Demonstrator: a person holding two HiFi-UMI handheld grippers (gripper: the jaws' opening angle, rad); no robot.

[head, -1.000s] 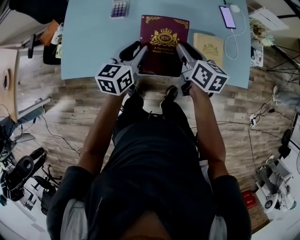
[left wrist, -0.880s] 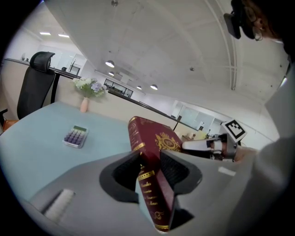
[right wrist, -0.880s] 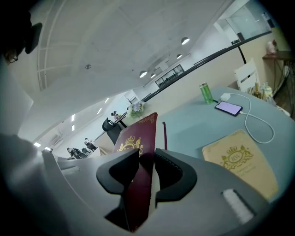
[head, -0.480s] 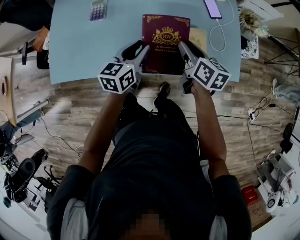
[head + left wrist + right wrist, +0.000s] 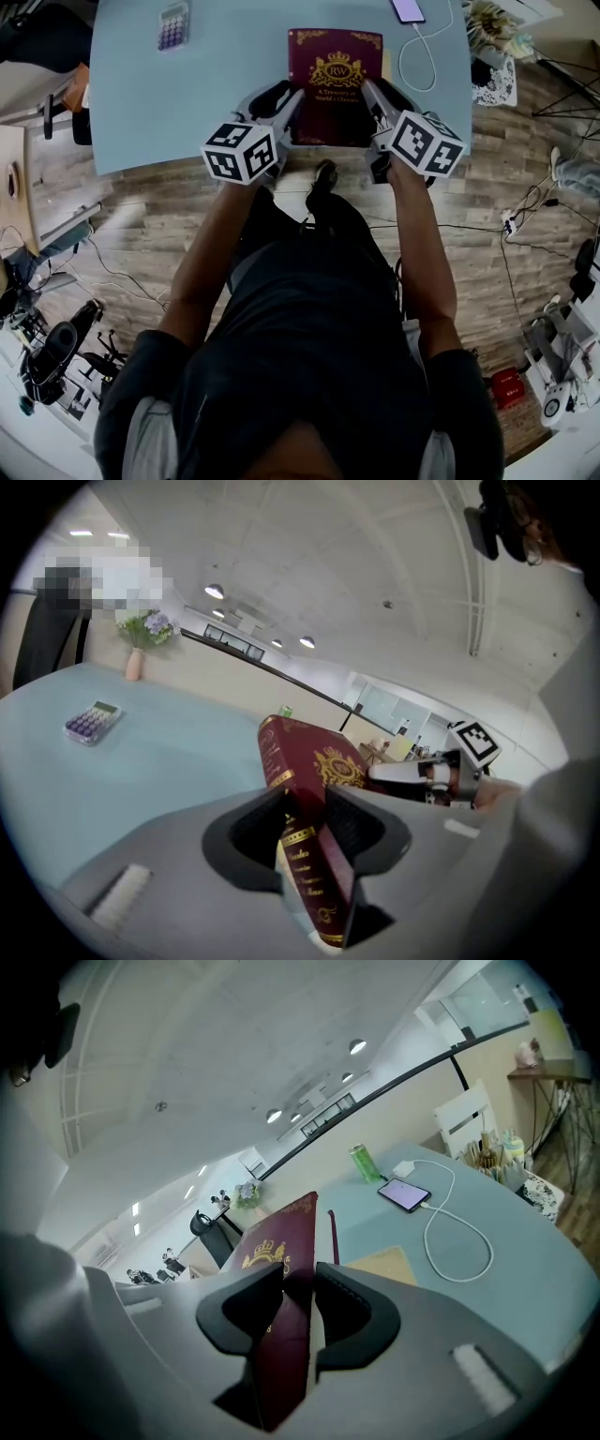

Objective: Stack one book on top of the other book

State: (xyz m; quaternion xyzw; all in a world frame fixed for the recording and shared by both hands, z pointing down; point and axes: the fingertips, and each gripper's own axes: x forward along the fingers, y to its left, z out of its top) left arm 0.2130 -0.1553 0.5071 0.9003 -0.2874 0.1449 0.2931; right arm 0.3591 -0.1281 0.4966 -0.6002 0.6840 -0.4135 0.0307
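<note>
Clamping book (image 5: 336, 70): left gripper (image 5: 292, 98), right gripper (image 5: 367, 91)

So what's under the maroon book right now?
The tan book lies under the maroon book, on the table. Only a strip beside the maroon book's right edge shows; the rest is covered, so whether the two books touch can't be told.

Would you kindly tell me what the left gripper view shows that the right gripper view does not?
Only the left gripper view shows the calculator and the vase of flowers. Only the right gripper view shows the phone, its white cable, the green can and the tan book. Both show the blue table and the maroon book, with the left claw or the right claw shut on it.
</note>
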